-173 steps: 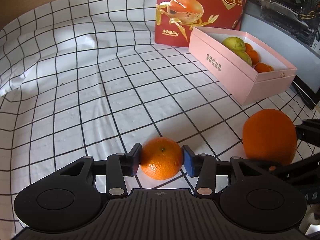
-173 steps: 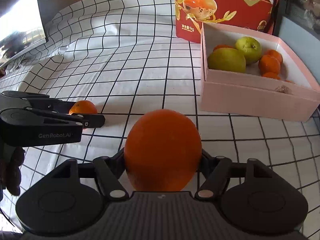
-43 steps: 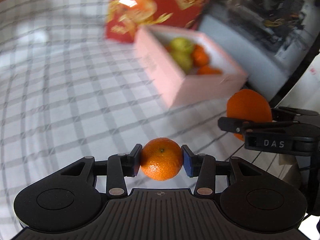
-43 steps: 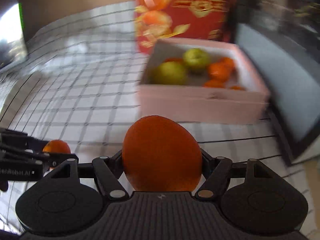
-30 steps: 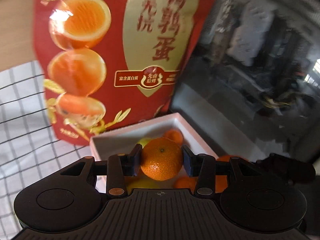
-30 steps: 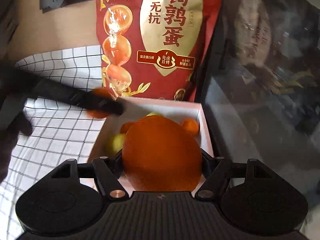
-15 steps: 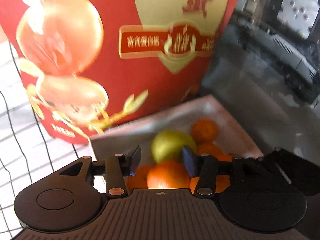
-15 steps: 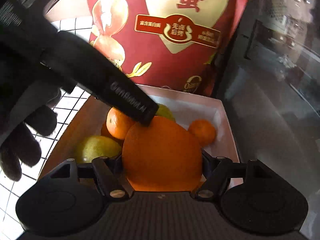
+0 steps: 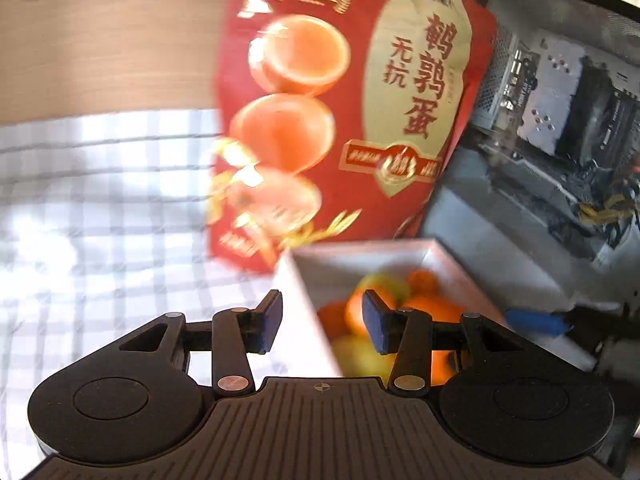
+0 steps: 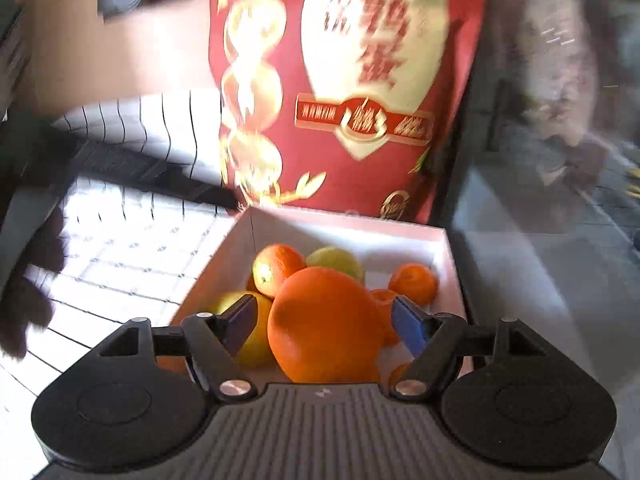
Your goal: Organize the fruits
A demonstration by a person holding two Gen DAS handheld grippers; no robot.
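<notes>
The pink box (image 10: 348, 222) holds several mandarins and yellow-green fruits. On top of them rests the large orange (image 10: 324, 324). My right gripper (image 10: 324, 322) straddles it with its jaws opening, and a gap shows on each side between pad and peel. A small mandarin (image 10: 276, 268) lies just behind it. In the left wrist view my left gripper (image 9: 322, 322) is open and empty, hovering over the left wall of the pink box (image 9: 304, 312), with blurred fruit (image 9: 424, 304) beyond its right finger.
A tall red bag (image 9: 340, 120) stands right behind the box. A dark computer case (image 9: 560, 100) borders the right side. The checked cloth (image 9: 100, 220) spreads to the left. In the right wrist view, the blurred left gripper (image 10: 160, 176) and a gloved hand (image 10: 28, 280) are at left.
The left gripper let the mandarin go into the box and swung back to the left, over the box wall. The right jaws have spread off the large orange, which now lies in the box.
</notes>
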